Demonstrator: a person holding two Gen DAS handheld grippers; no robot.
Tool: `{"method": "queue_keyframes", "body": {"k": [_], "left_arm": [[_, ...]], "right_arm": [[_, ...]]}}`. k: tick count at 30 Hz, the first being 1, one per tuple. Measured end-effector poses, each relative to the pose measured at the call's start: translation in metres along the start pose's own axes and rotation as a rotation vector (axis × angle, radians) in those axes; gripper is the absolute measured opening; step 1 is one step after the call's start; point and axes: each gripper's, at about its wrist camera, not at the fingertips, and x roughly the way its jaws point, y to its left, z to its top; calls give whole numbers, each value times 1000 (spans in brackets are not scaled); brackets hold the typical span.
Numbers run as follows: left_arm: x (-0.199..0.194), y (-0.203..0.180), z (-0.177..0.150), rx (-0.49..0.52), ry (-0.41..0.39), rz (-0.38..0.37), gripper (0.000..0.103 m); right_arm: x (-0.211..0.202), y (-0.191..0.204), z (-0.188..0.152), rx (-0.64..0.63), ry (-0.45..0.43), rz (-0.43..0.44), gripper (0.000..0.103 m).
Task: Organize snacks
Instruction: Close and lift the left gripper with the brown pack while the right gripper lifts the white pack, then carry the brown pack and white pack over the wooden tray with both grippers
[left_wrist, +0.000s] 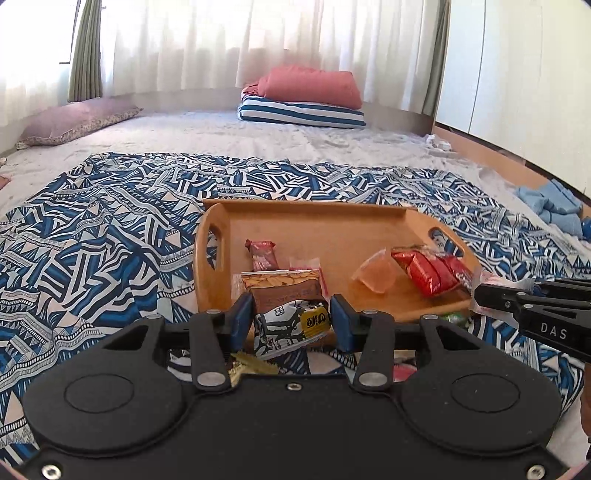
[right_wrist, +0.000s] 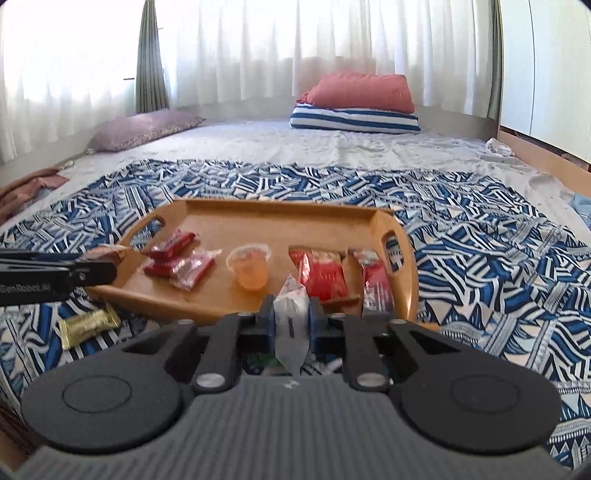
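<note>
A wooden tray (left_wrist: 325, 225) sits on the patterned blue bedspread and also shows in the right wrist view (right_wrist: 258, 214). It holds several snacks: red packets (left_wrist: 428, 271), an orange jelly cup (right_wrist: 251, 267), a brown bar (left_wrist: 263, 254) and an almond packet (left_wrist: 284, 286). My left gripper (left_wrist: 291, 319) is shut on a white and green cow-print packet (left_wrist: 291, 325) at the tray's near edge. My right gripper (right_wrist: 291, 317) is shut on a white wrapped snack (right_wrist: 291, 321) at the tray's near edge.
A gold wrapped snack (right_wrist: 88, 325) lies on the bedspread in front of the tray's left side. Folded red and striped bedding (left_wrist: 306, 98) and a purple pillow (left_wrist: 79, 120) lie at the far end of the bed. Blue cloth (left_wrist: 550, 203) lies at right.
</note>
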Motion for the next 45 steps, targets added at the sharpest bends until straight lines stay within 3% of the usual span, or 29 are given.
{"method": "queue_keyframes", "body": {"k": [9, 27, 38, 45], "left_arm": [[14, 1, 16, -15, 4, -20, 43], [66, 9, 50, -22, 51, -48, 43], [118, 6, 85, -33, 71, -72, 43], [153, 0, 89, -34, 93, -55, 43]], "right_arm": [[8, 0, 20, 36, -9, 17, 20], [60, -31, 56, 238, 74, 79, 20], [114, -36, 82, 289, 142, 125, 20], [149, -34, 84, 294, 179, 128, 20]]}}
